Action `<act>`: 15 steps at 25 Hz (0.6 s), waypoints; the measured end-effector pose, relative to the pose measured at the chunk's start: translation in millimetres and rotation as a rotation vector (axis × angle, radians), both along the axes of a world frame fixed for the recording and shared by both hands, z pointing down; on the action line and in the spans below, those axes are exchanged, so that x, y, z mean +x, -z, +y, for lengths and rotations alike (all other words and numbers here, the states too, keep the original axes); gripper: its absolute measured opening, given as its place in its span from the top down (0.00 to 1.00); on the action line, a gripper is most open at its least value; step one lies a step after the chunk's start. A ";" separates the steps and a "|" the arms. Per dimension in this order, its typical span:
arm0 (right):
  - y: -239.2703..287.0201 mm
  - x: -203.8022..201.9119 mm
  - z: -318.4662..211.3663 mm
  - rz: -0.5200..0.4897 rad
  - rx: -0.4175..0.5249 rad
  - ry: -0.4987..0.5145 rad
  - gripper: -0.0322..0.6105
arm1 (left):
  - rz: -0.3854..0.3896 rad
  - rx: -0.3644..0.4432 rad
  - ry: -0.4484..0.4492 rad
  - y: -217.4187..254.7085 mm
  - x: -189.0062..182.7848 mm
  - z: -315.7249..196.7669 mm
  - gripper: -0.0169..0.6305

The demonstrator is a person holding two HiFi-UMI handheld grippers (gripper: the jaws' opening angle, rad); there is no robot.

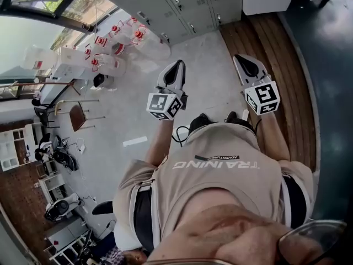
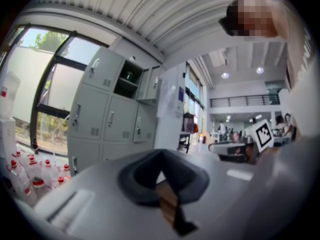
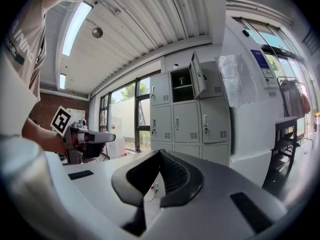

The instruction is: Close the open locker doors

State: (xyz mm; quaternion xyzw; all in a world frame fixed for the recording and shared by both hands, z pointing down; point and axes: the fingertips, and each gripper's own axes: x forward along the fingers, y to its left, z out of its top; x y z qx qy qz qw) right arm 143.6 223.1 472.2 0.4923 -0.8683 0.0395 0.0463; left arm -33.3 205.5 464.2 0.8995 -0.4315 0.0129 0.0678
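Left claw [image 1: 177,65] and right claw [image 1: 240,61], both closed, point toward the lockers [image 1: 187,10].

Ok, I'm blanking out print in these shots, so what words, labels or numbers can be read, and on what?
"TRAINING": across the person's beige T-shirt, upside down in the head view.
"ADVENTURE": small dark tag on that shirt, just legible.
Too small to read: papers and blue sign on the white wall beside the grey lockers; red labels on the clear bottles.
White cubes' square markers: patterns only.

Left gripper [image 2: 161,156]: jaws together, nothing between.
Lockers [image 2: 107,114]: grey; upper compartment [image 2: 127,80] open.
Bottles [image 2: 30,176]: red-capped, lower left.
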 end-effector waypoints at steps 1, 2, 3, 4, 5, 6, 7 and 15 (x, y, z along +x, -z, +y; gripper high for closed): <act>-1.9 4.8 -6.0 -0.003 -0.004 0.006 0.93 | -0.006 0.001 0.003 -1.3 4.2 -3.9 0.98; -4.4 9.9 -12.2 0.000 -0.004 0.010 0.93 | -0.011 0.007 0.008 -2.9 8.6 -7.7 0.98; -7.5 14.9 -16.8 0.008 -0.004 0.009 0.93 | -0.014 0.012 0.013 -5.1 12.5 -10.2 0.98; -10.7 19.3 -19.2 0.016 -0.005 0.004 0.93 | -0.014 0.013 0.017 -7.7 15.3 -11.4 0.98; -13.2 22.4 -20.5 0.017 -0.009 -0.003 0.93 | -0.011 0.009 0.019 -10.2 16.1 -12.3 0.98; -14.9 24.1 -22.9 0.008 -0.015 -0.009 0.93 | -0.008 0.003 0.021 -12.0 14.8 -14.3 0.98; -16.4 24.8 -28.0 -0.006 -0.024 -0.015 0.93 | -0.006 -0.002 0.025 -13.4 11.8 -18.4 0.98; -26.0 8.2 -93.2 -0.051 -0.053 -0.097 0.93 | 0.025 0.038 0.042 -20.2 -31.9 -79.3 0.98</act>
